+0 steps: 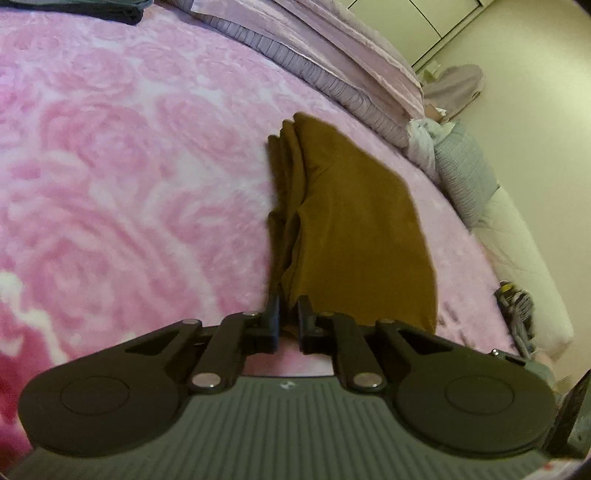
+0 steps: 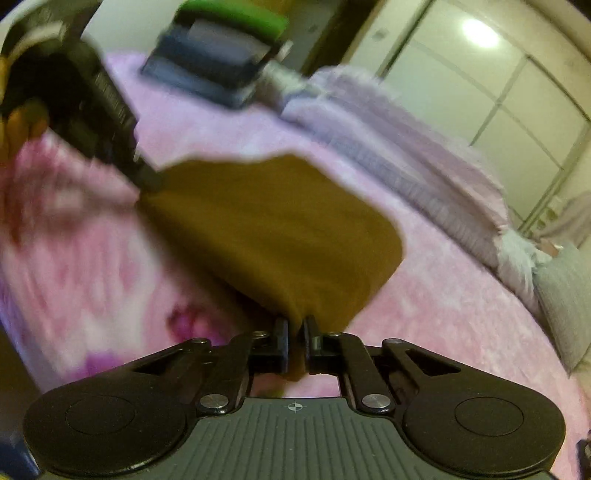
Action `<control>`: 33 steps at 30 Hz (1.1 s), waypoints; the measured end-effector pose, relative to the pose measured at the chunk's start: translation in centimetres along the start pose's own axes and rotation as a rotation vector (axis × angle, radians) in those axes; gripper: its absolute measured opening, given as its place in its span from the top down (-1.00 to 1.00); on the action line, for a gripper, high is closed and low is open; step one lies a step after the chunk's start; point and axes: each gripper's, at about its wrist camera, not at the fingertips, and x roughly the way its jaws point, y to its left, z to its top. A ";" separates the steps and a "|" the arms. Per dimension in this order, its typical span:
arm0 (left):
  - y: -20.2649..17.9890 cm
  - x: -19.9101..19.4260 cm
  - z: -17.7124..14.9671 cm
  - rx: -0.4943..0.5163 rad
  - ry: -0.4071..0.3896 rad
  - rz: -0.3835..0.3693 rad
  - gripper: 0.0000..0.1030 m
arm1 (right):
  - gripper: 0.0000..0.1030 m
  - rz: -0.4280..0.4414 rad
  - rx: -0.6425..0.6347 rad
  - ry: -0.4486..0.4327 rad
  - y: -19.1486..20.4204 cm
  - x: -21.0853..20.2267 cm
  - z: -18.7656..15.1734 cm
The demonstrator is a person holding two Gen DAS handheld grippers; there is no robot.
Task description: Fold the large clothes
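1. Pink rose-patterned blanket [image 1: 110,166] is spread across the bed, and a brown garment [image 1: 354,221] is laid on it, folded into a long strip with several layered edges showing along its left side.
2. Lilac pillows with pleated trim [image 1: 332,74] are lined along the far edge of the bed, and a grey cushion [image 1: 465,173] is seen beyond them beside the cream wall.
3. Dark folded clothes [image 1: 110,11] are seen at the far corner of the blanket in the left wrist view; a blurred stack of folded items with a green one on top [image 2: 221,48] is seen in the right wrist view.
4. Pale wardrobe doors [image 2: 480,81] are seen behind the bed, with a light reflected in them.
5. Nothing is seen lying over the brown garment.
6. Near end of the garment is pinched by the left gripper [image 1: 288,306], its jaws nearly closed with cloth between them.
7. Another edge of the same garment is clamped by the right gripper [image 2: 295,325], its jaws likewise almost together on the cloth.
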 end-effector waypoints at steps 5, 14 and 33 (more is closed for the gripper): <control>-1.5 -2.0 -0.4 0.001 -0.026 0.103 0.59 | 0.50 0.007 0.098 0.086 -1.3 0.2 0.1; -0.5 0.0 -2.5 -0.409 0.068 -0.144 0.32 | 0.11 0.396 1.192 0.057 -12.3 1.9 -5.4; 2.8 -3.0 1.7 -0.335 -0.138 0.029 0.83 | 0.77 0.677 1.449 0.105 -7.9 3.9 -3.8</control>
